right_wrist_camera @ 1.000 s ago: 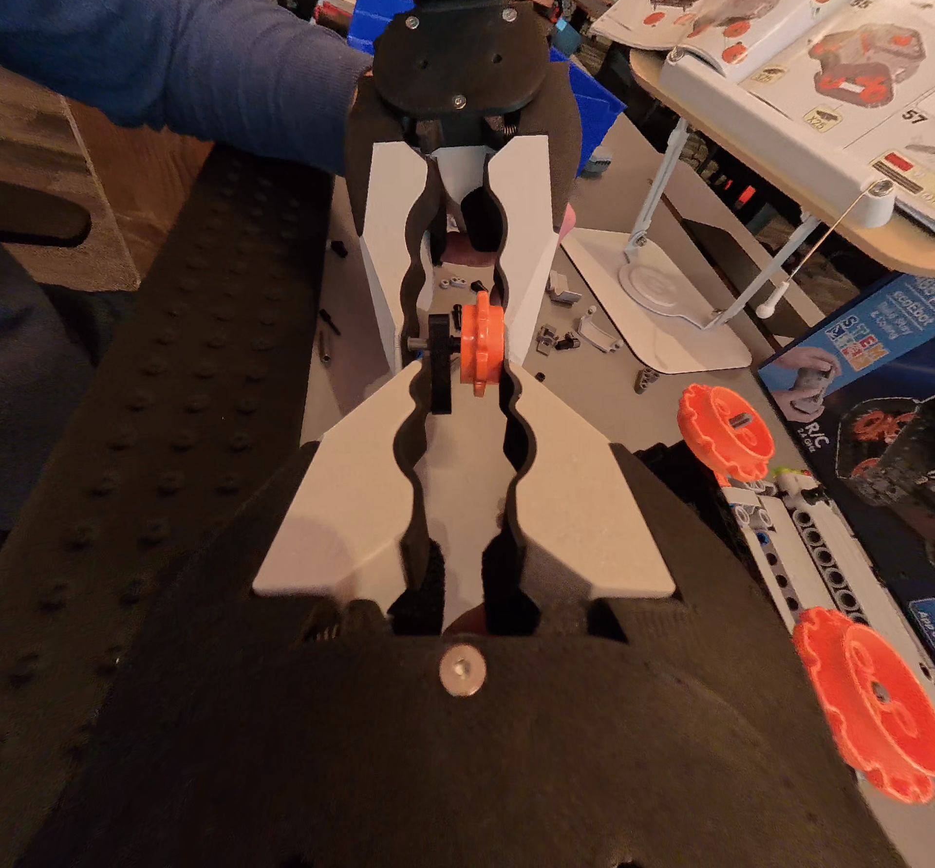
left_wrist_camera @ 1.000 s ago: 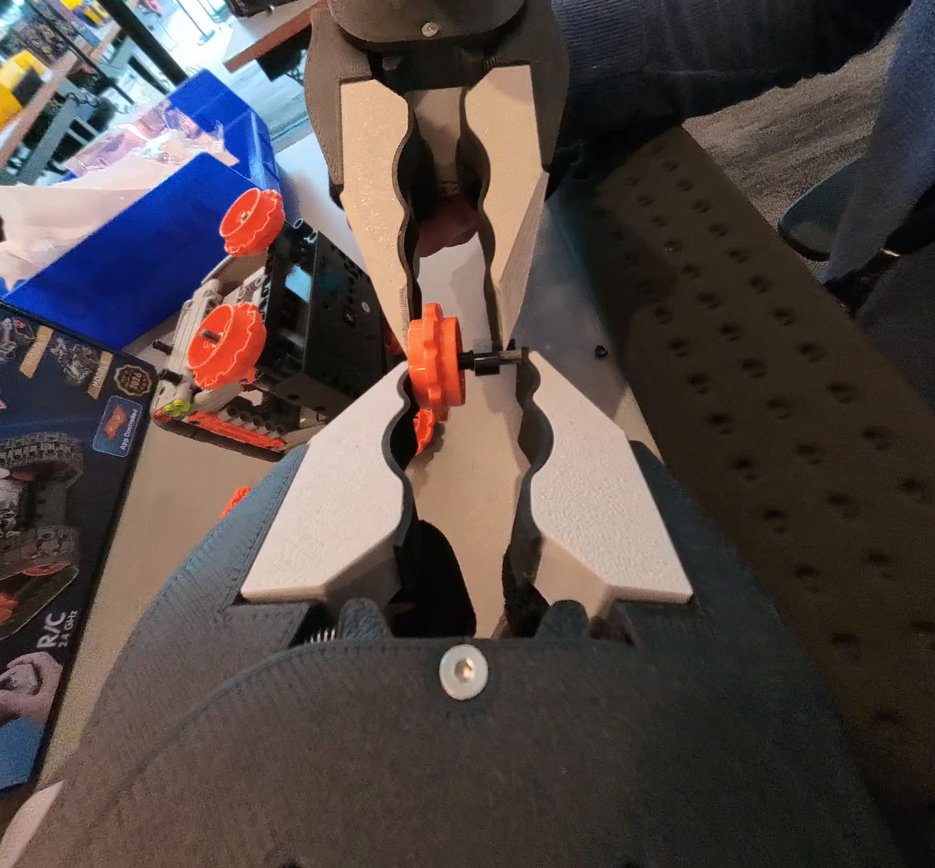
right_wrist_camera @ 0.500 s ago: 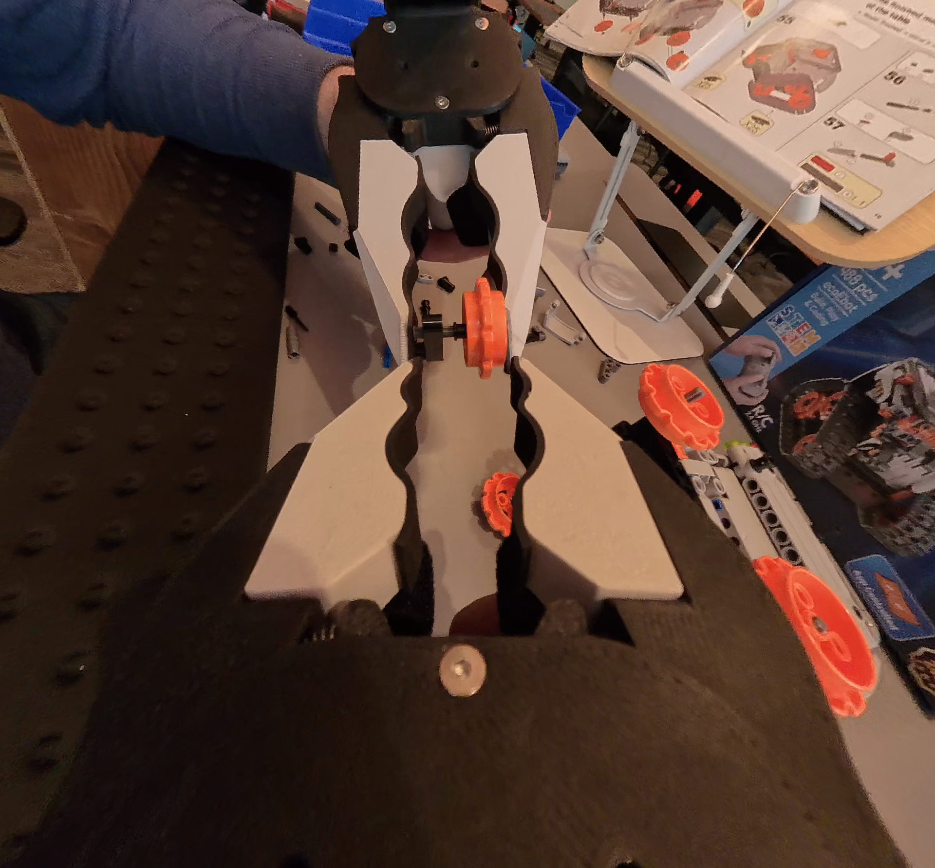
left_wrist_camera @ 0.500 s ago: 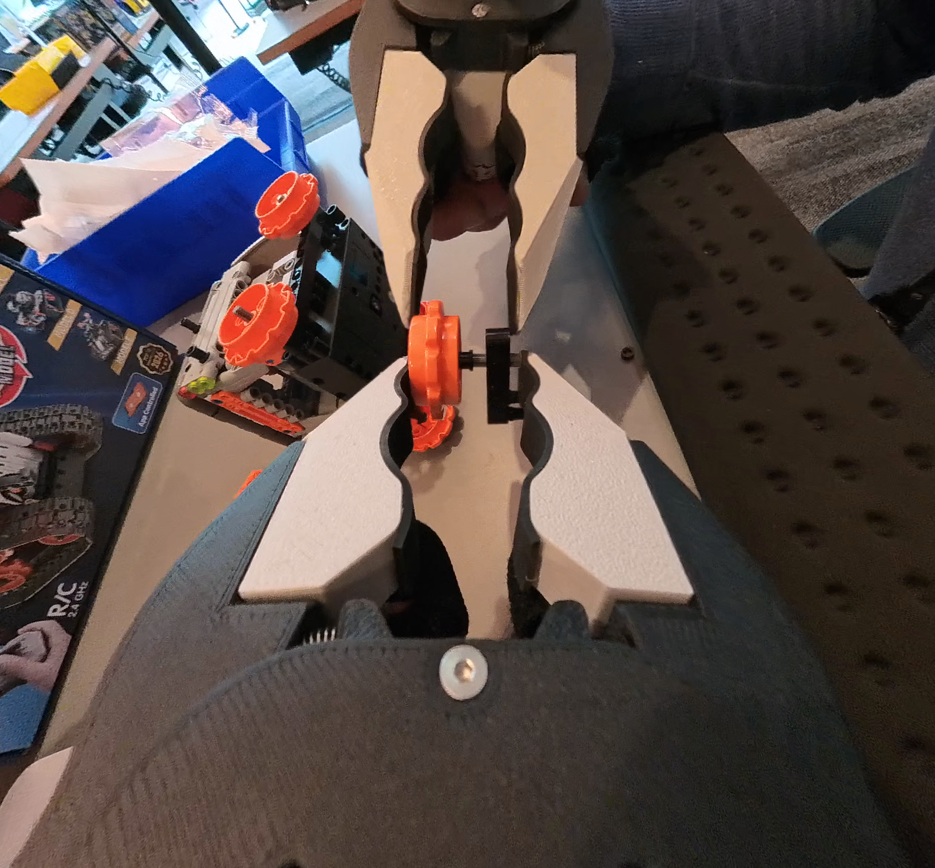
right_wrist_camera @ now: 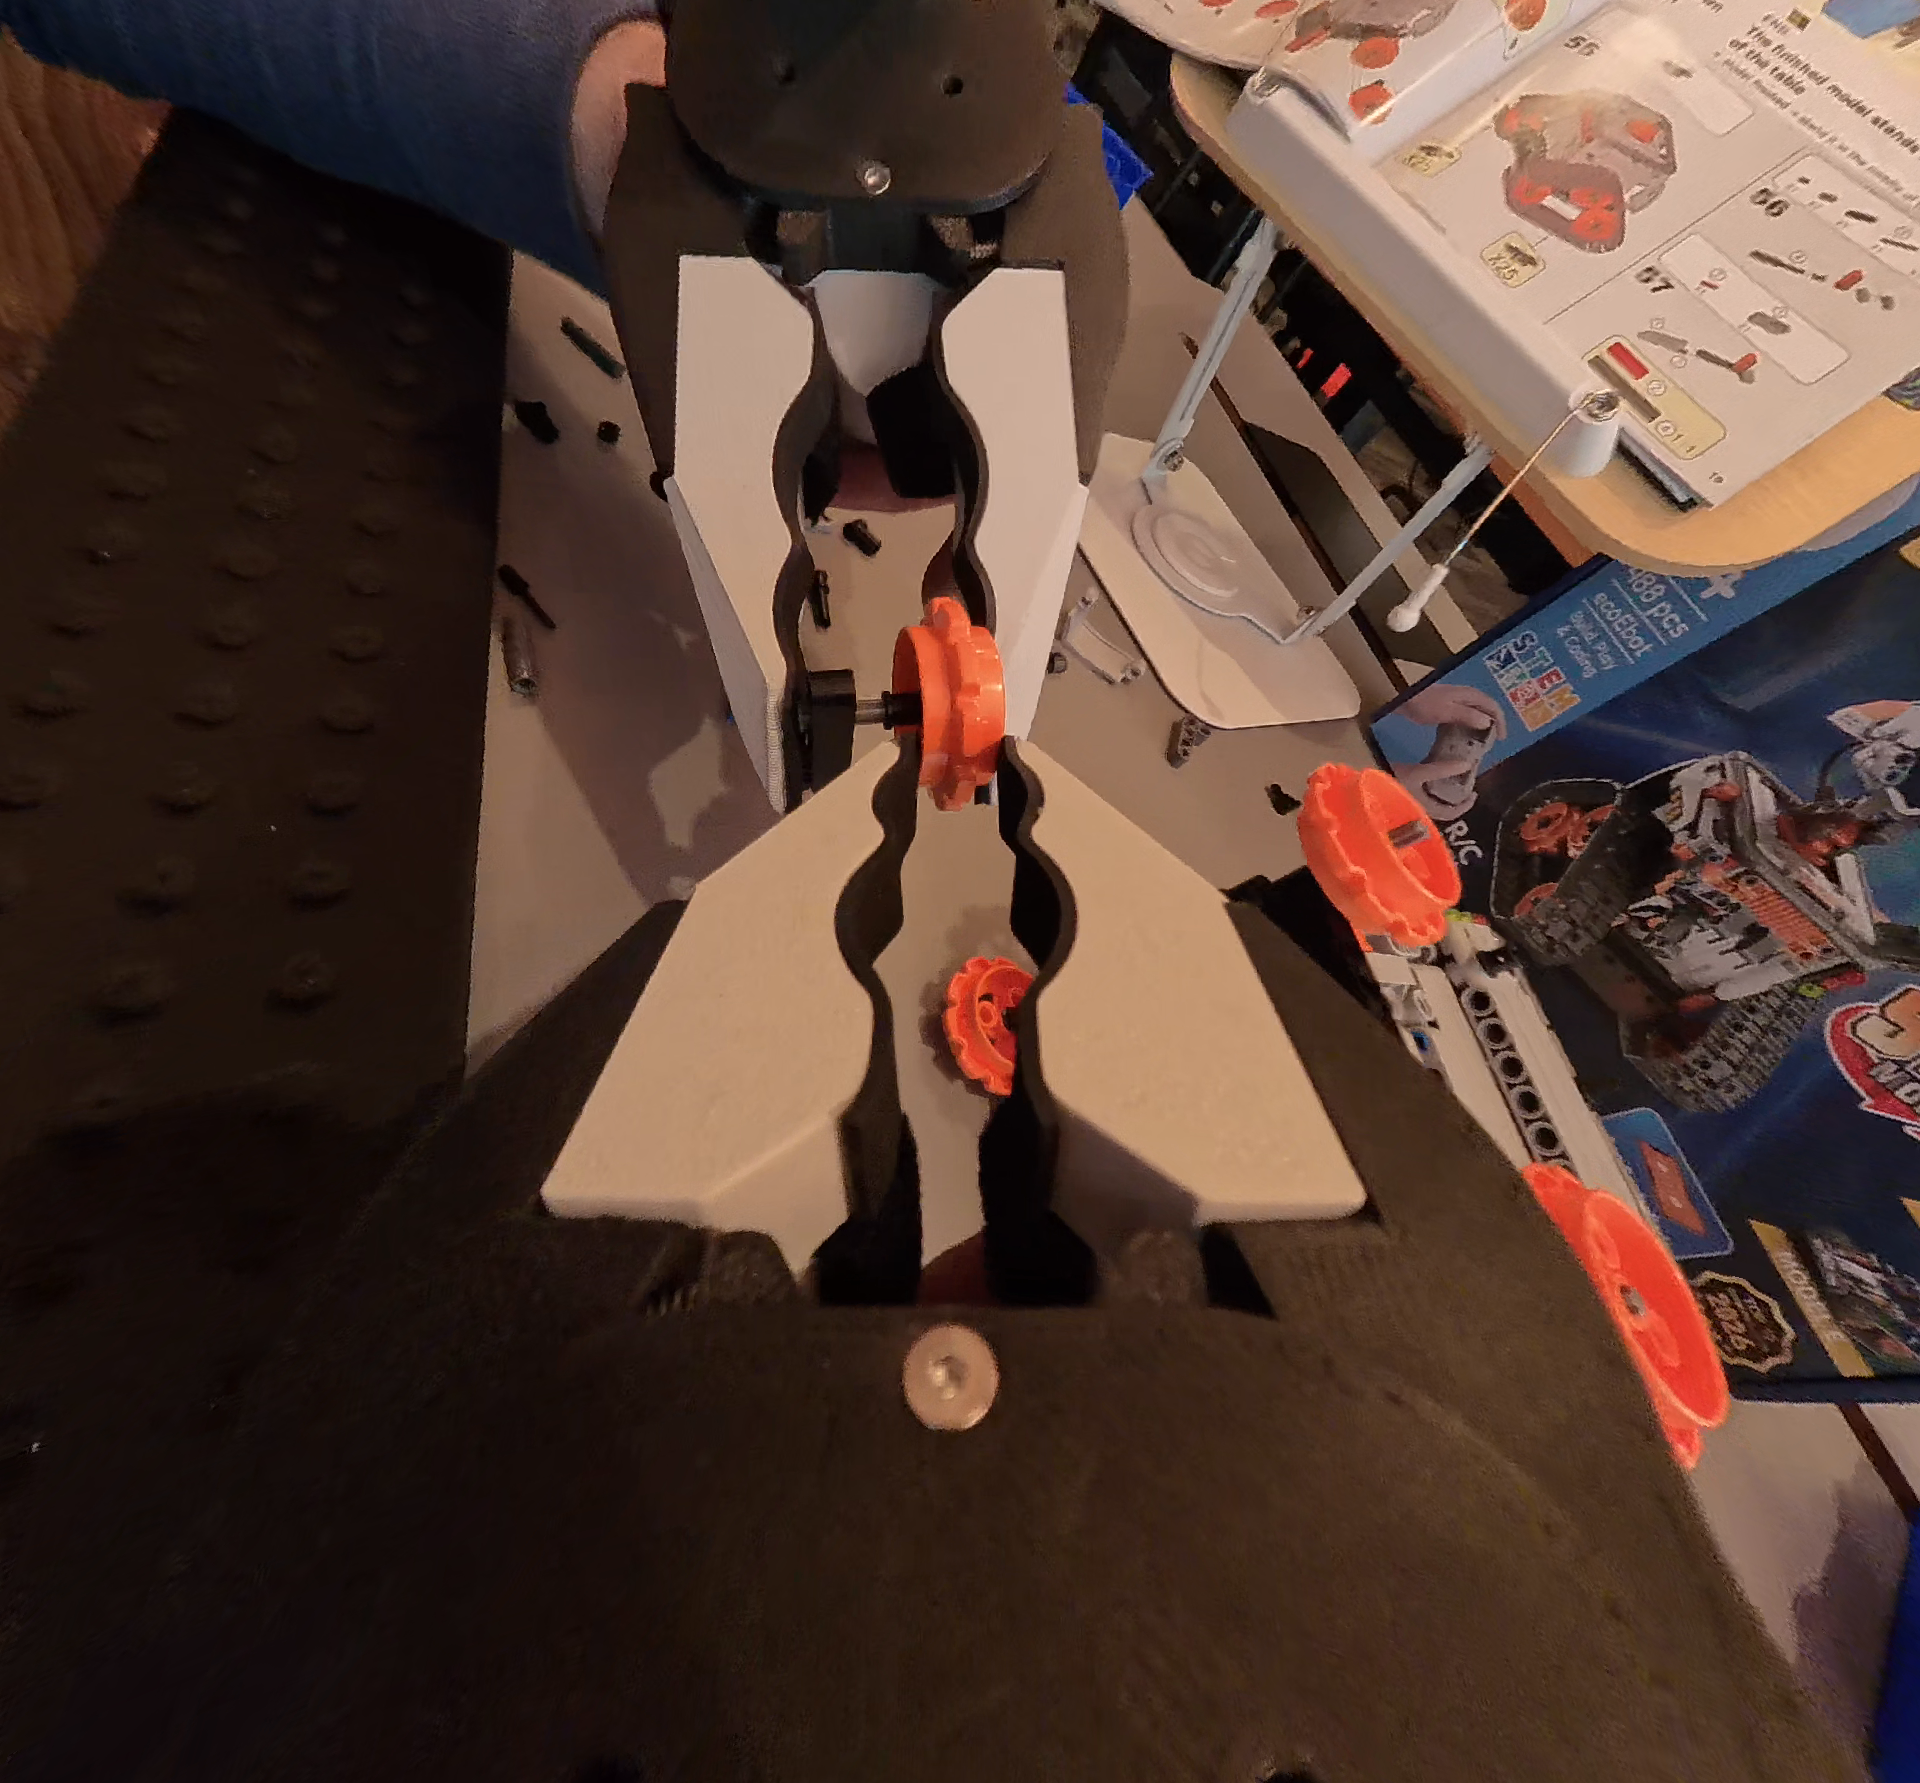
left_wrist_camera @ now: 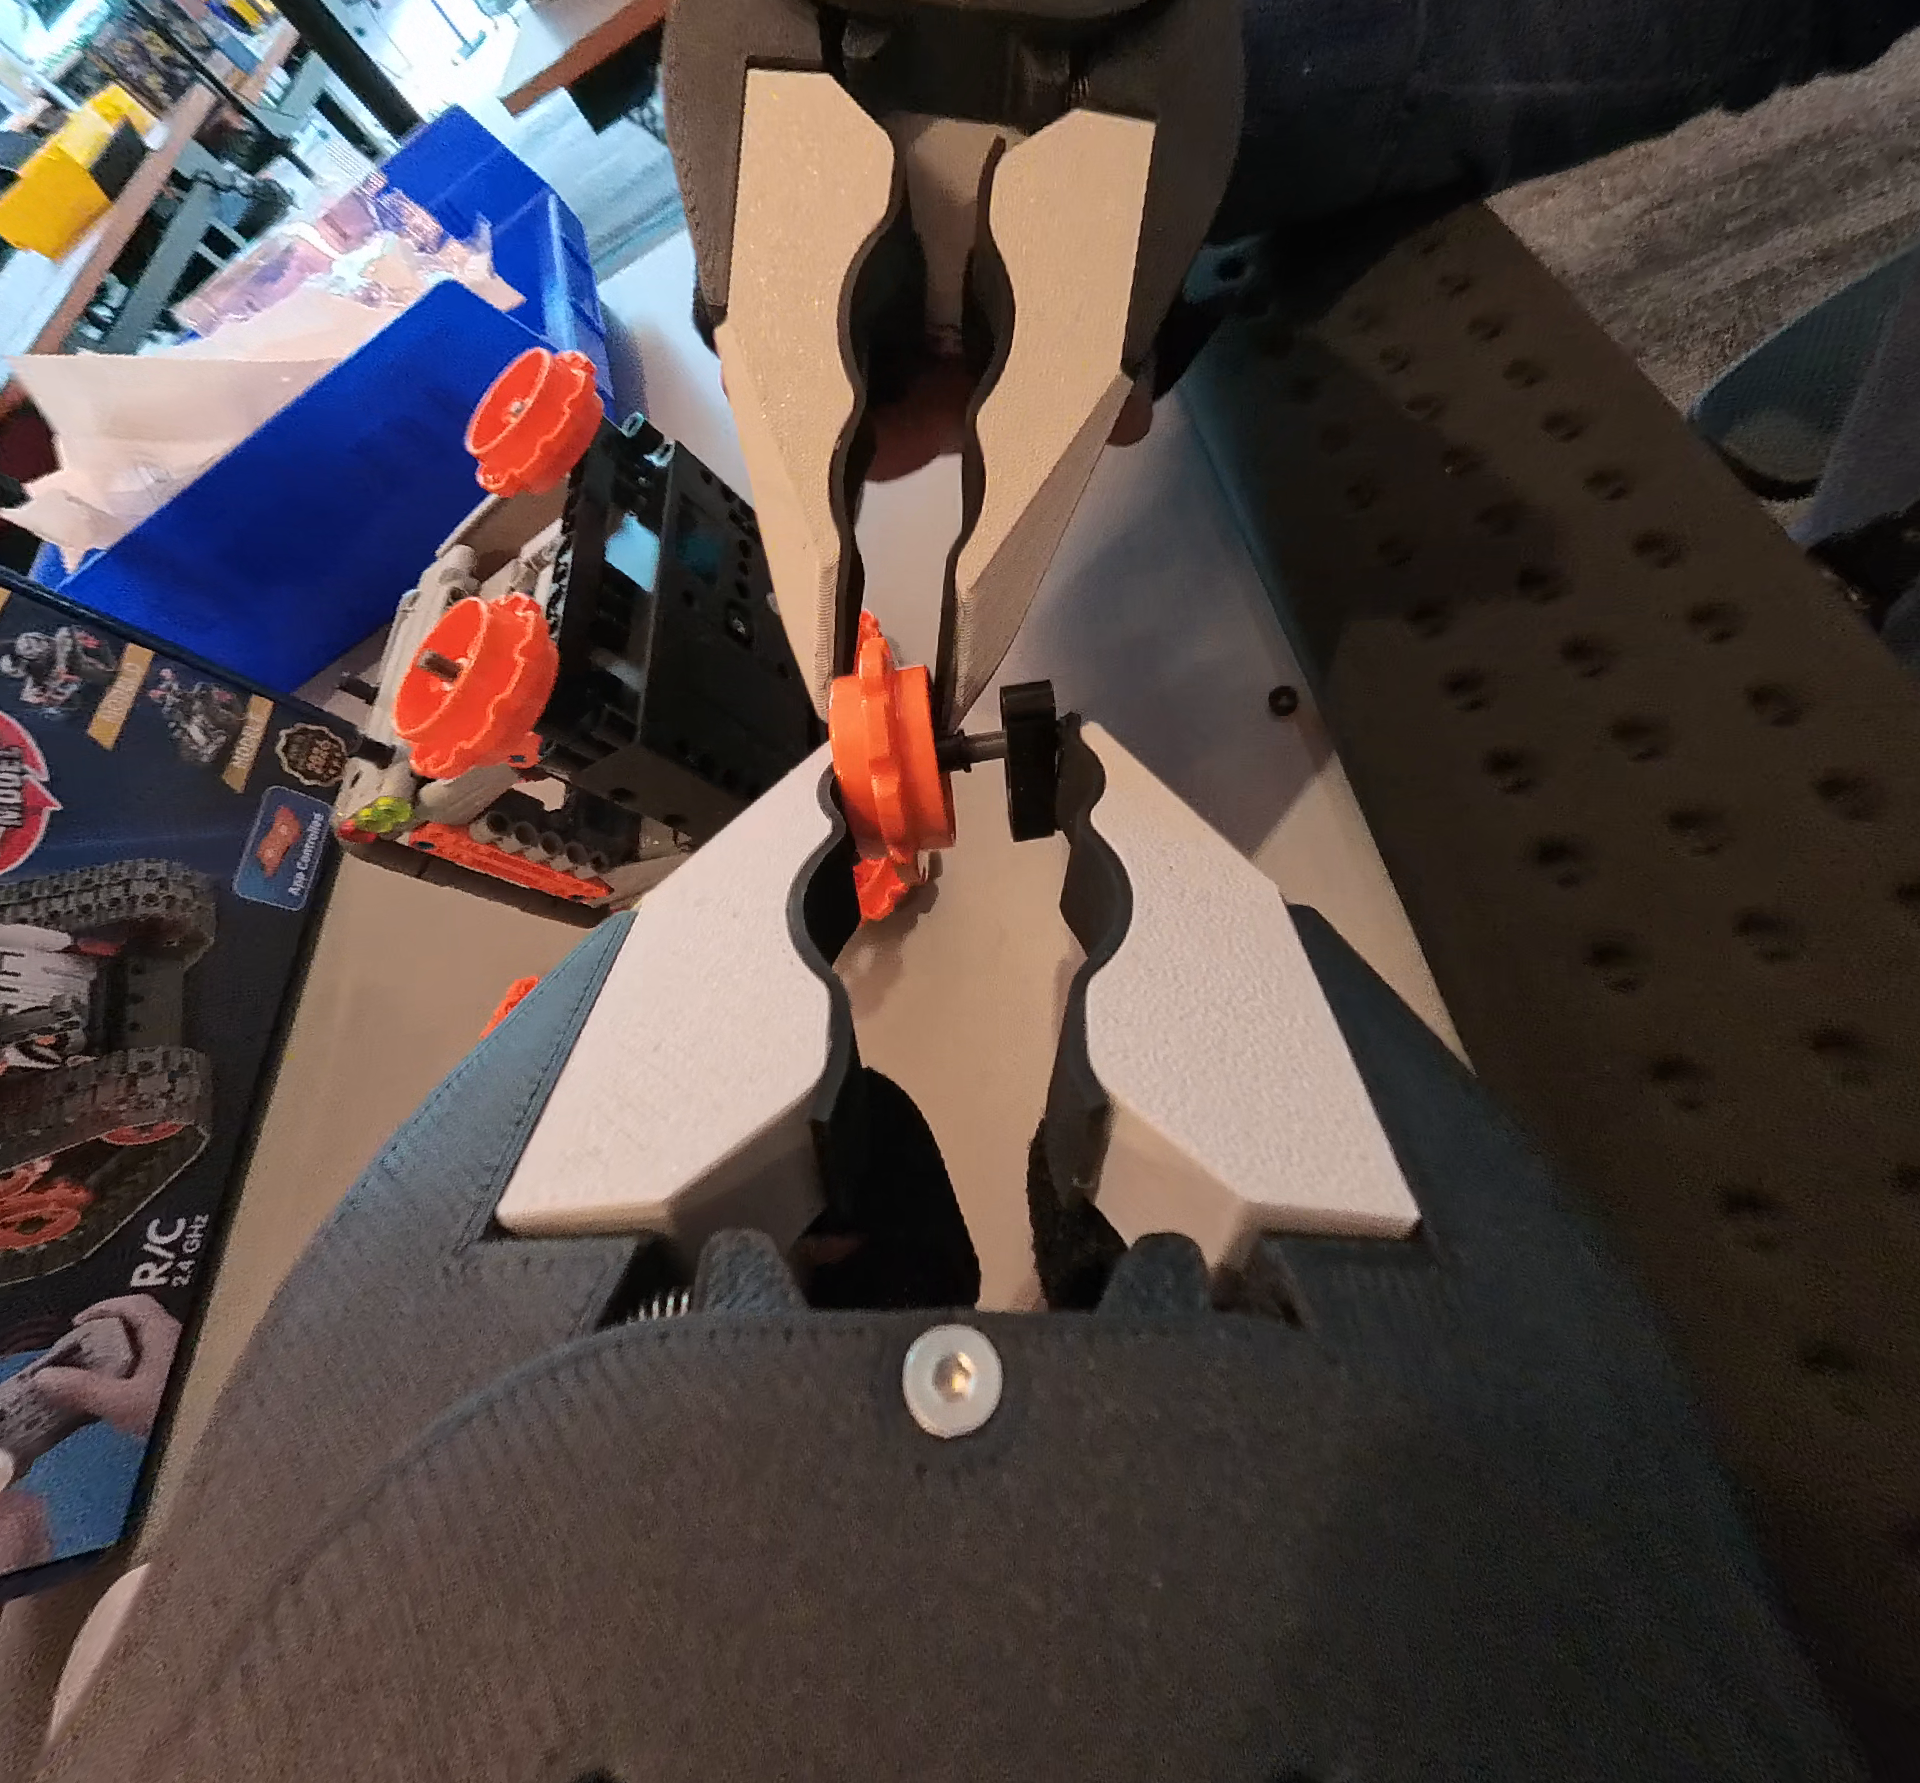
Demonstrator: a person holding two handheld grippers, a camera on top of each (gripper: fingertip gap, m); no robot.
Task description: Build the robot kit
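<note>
Orange wheel (left_wrist_camera: 891,762) sits between left hand-held gripper (left_wrist_camera: 951,777) fingertips.

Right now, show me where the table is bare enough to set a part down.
Bare: the grey table strip between the dimpled black mat and the brick model; also the patch between model and toy box. Crowded: loose black pins along the mat, small parts around the white stand base.

L tongs (left_wrist_camera: 951,777), R tongs (right_wrist_camera: 951,777) tip-to-tip
</note>
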